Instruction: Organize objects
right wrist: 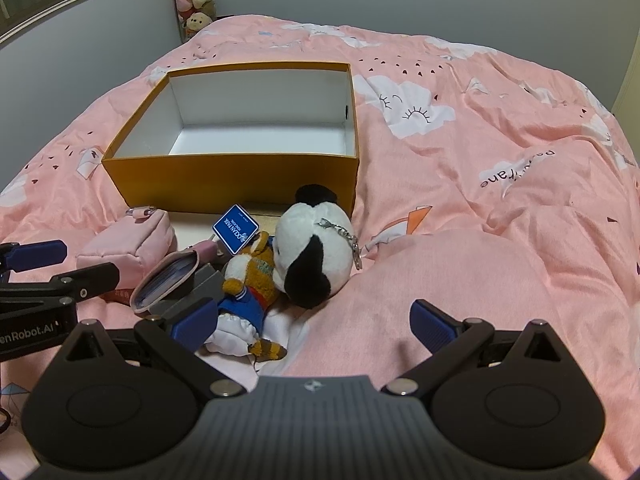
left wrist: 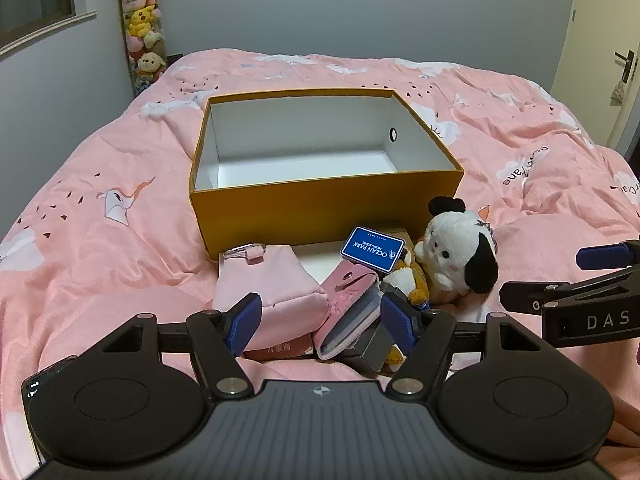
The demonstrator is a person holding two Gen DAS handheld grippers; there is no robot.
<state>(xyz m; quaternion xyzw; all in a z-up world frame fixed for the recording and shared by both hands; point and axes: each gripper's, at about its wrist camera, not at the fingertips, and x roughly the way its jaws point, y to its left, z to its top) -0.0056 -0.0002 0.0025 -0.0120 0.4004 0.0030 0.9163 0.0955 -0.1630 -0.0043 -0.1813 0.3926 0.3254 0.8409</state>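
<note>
The pink pouch [left wrist: 264,292] lies in the clutter just before the empty yellow box [left wrist: 320,216]. The left gripper [left wrist: 320,320] stands spread around pouch and pink card wallet [left wrist: 352,312], pinching nothing; narrow onto one item. The right gripper [right wrist: 312,326] is spread, empty, beside the black-and-white plush dog [right wrist: 312,248]. The duvet [right wrist: 500,200] beyond lies open.
</note>
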